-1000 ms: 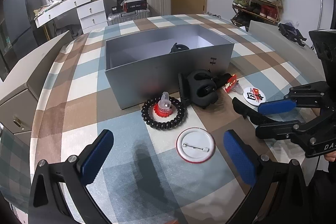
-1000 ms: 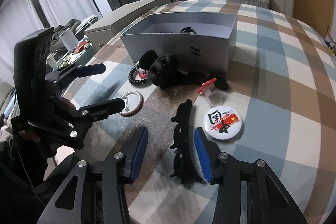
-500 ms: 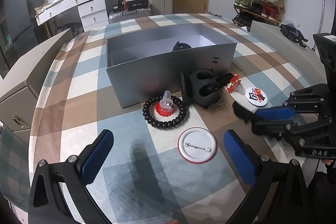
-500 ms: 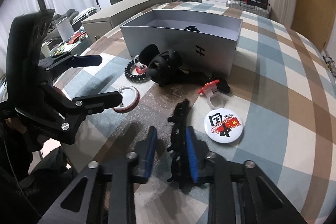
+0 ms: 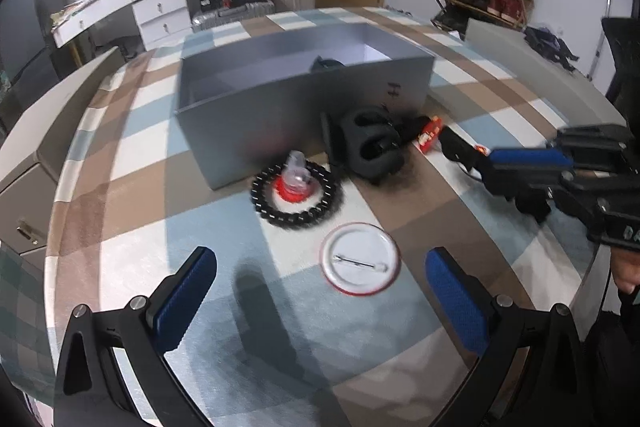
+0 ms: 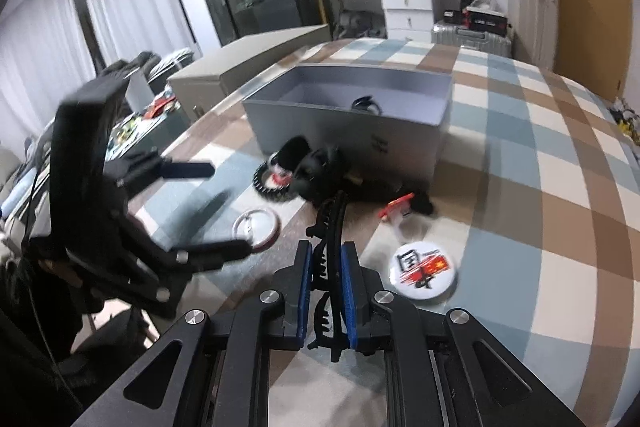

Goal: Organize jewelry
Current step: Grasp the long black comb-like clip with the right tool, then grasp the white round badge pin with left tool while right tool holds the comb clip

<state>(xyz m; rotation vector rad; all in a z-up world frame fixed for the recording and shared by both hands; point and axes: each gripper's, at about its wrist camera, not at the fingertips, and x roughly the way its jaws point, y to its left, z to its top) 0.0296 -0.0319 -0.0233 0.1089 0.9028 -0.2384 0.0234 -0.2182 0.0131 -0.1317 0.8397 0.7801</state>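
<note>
My right gripper (image 6: 326,277) is shut on a black toothed hair clip (image 6: 331,227) and holds it above the checked tablecloth; it also shows at the right of the left wrist view (image 5: 516,167). My left gripper (image 5: 320,291) is open and empty, low over a white pin badge lying face down (image 5: 360,258). An open grey box (image 5: 288,107) stands behind, with a black item (image 5: 326,63) inside. In front of it lie a black bead bracelet (image 5: 296,193) around a red and clear ring, a large black claw clip (image 5: 372,147) and a red clip (image 5: 430,133).
A round badge with a red flag print (image 6: 424,273) lies right of my right gripper. The left gripper shows at the left of the right wrist view (image 6: 192,211). Grey cabinets flank the table edge. A dresser, suitcases and a shoe rack stand further back.
My right gripper has closed on the black hair clip and lifted it off the cloth, moving towards the box. My left gripper has stayed open and shifted slightly.
</note>
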